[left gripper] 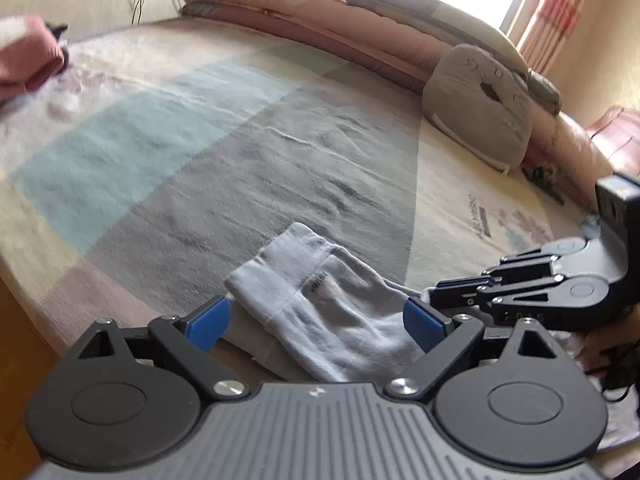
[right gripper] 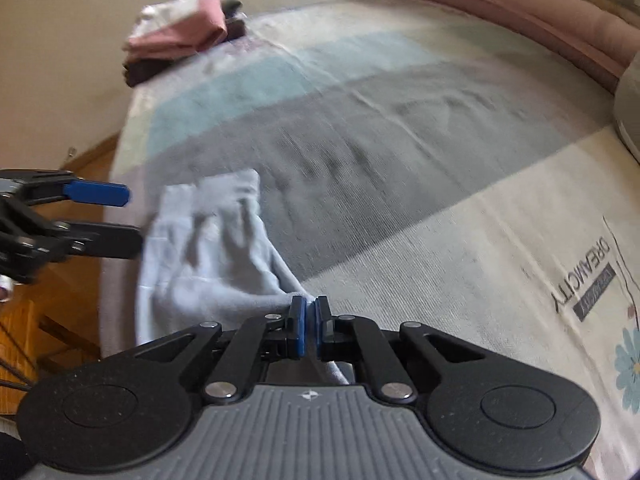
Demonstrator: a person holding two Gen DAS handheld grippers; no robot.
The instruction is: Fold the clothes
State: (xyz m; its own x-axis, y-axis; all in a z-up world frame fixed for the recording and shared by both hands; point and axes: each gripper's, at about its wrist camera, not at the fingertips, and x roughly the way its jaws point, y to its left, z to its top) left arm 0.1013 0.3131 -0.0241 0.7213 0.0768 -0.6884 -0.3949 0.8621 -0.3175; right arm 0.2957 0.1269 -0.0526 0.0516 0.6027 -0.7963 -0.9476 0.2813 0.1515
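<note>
Two grippers at bed point(right gripper: 440, 240) near edge: right gripper point(right gripper: 308, 322) pinches white garment point(right gripper: 208, 256) corner; left gripper point(left gripper: 316, 320) wide, straddling cloth. Thin pinch may slip; garment may slide off edge.

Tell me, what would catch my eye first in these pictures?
A pale grey-white garment lies crumpled at the near edge of the patchwork bedspread. The right gripper has its jaws shut on one corner, while the left gripper hangs open above the garment. At the bed's far corner sits a folded pink stack.
</note>
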